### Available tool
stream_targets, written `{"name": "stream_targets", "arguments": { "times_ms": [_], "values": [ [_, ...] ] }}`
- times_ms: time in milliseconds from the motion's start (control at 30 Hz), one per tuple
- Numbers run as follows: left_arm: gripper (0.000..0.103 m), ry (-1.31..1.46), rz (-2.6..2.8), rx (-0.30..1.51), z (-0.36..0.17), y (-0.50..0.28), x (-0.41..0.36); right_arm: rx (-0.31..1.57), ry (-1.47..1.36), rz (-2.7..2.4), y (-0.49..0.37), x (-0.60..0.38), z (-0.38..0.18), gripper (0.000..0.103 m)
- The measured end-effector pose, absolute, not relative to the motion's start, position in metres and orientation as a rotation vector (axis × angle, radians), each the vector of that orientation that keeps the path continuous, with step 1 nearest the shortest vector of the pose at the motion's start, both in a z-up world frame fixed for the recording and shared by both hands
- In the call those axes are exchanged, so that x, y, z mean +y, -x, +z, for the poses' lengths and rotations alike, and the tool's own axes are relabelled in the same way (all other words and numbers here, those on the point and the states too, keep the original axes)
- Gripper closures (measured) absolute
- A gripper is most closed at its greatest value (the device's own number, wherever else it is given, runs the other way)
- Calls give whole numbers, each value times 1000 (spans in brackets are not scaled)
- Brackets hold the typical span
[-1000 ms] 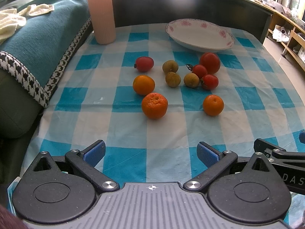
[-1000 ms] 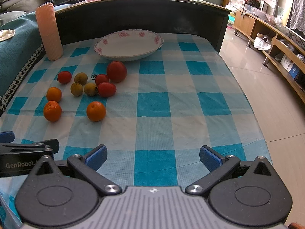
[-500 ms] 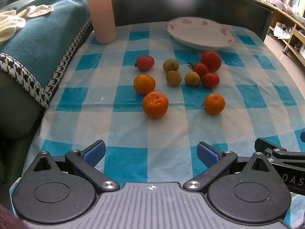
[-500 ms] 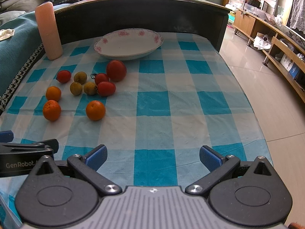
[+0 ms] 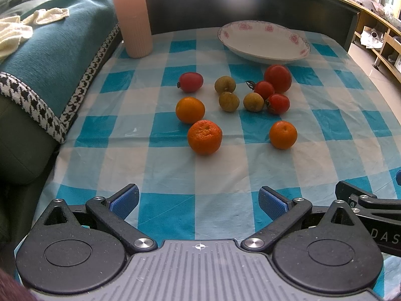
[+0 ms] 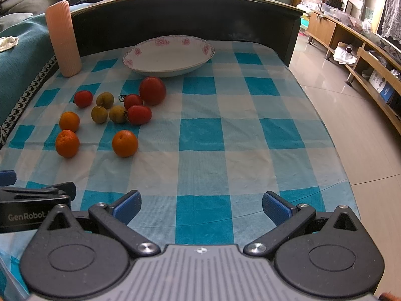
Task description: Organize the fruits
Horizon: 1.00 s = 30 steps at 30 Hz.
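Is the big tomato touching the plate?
Apart. In the right wrist view a strip of checked cloth shows between the big tomato and the rim of the plate; the left wrist view shows the same gap.

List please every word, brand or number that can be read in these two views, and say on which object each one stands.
"GenRobot." on the black body of the left gripper, seen from the right wrist view; the end is cut off.
"DAS" on the black body of the right gripper, seen from the left wrist view; the frame edge cuts the word.
The blue box on the wooden shelf carries print too small to read.
The plate shows only pink flowers, no text.
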<state>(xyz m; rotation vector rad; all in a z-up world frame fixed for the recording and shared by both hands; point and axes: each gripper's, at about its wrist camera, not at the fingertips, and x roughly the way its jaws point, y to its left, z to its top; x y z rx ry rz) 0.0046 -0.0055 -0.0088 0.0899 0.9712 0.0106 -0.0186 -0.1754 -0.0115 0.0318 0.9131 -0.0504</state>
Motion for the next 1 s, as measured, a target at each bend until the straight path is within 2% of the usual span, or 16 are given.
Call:
{"name": "stream_targets", "arguments": {
  "times_ms": [767,1000],
  "values": [
    [0,-95,31,930,-5,-22,20,890,-43,86,-23,-160,-6,0],
    [0,-94,3,907,-8,-29,23,919,-21,201,-49,-143,-14,24]
  ]
}}
